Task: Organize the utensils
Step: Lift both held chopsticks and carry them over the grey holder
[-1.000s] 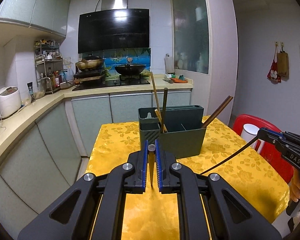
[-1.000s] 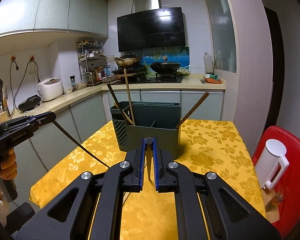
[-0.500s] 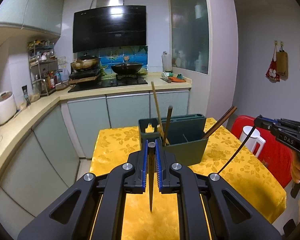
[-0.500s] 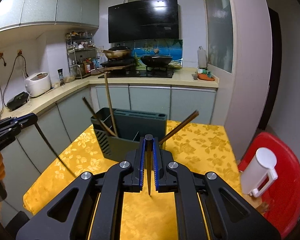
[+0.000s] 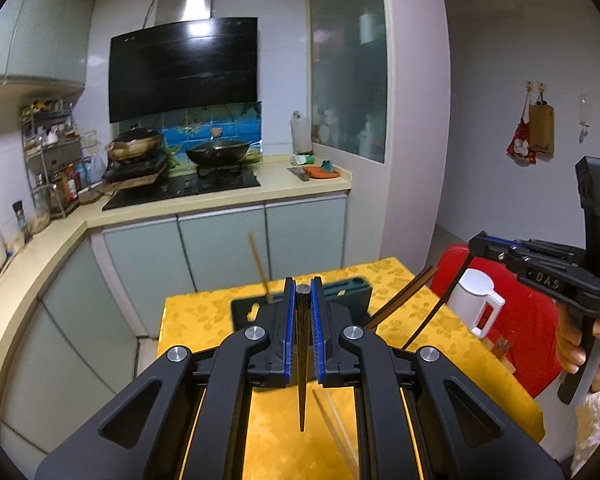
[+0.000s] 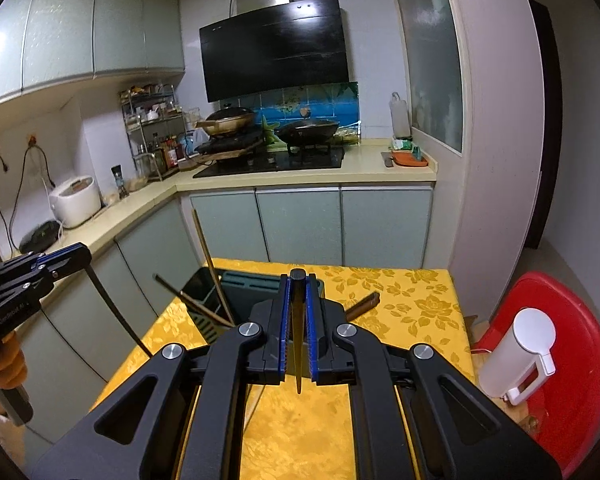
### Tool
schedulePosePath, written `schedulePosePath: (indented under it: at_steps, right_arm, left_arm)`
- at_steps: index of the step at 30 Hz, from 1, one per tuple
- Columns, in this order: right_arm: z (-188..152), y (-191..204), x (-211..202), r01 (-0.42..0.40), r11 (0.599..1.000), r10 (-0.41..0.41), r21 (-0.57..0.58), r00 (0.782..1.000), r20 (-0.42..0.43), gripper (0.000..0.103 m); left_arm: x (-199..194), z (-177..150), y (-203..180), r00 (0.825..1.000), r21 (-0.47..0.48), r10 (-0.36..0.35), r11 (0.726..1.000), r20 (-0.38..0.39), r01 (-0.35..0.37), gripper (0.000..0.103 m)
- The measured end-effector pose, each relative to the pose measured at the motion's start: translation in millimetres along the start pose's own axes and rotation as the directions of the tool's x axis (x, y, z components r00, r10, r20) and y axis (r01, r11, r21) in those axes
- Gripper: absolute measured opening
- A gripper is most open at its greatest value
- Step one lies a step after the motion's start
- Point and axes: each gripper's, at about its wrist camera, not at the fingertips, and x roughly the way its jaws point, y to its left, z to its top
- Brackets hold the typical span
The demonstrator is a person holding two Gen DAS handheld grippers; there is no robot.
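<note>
A dark green utensil holder (image 5: 352,292) (image 6: 252,292) stands on the yellow tablecloth (image 5: 204,316), mostly hidden behind my fingers. Several chopsticks (image 5: 260,268) (image 6: 214,268) lean out of it. My left gripper (image 5: 303,292) is shut on a dark chopstick (image 5: 302,360) that points down, above and in front of the holder. My right gripper (image 6: 297,280) is shut on another dark chopstick (image 6: 298,344), also above the holder. Each gripper shows in the other's view, the right one (image 5: 476,240) and the left one (image 6: 84,254), each with its chopstick hanging down.
A red stool (image 6: 572,360) with a white jug (image 6: 516,360) stands right of the table. The kitchen counter (image 5: 220,200) with stove and pans runs behind and along the left. A rice cooker (image 6: 76,200) sits on the left counter.
Both grippers have risen and pulled back with their chopsticks. The holder now sits lower in both views, largely behind the fingers.
</note>
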Motion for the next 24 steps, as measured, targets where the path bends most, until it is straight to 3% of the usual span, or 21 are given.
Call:
schedulePosePath:
  at_steps: [6, 12, 24]
  right_arm:
    - [23.6, 4.0, 1.6, -0.006, 1.000, 0.006, -0.007, 0.999, 0.036, 0.008]
    - [40.5, 4.7, 18.3, 0.018, 1.000, -0.017, -0.019, 0.999, 0.035, 0.008]
    - [45.1, 6.6, 52.2, 0.024, 1.000, -0.024, -0.010, 1.000, 0.011, 0.008]
  left_arm:
    - [17.1, 42.2, -8.4, 0.999, -0.025, -0.006, 1.000, 0.038, 0.007, 0.007]
    - [46.5, 69.2, -7.0, 0.998, -0.055, 0.041, 0.998, 0.050, -0.038, 0.007]
    - [95.5, 75.5, 6.1, 0.996, -0.115, 0.087, 0.990, 0.028, -0.084, 0.007]
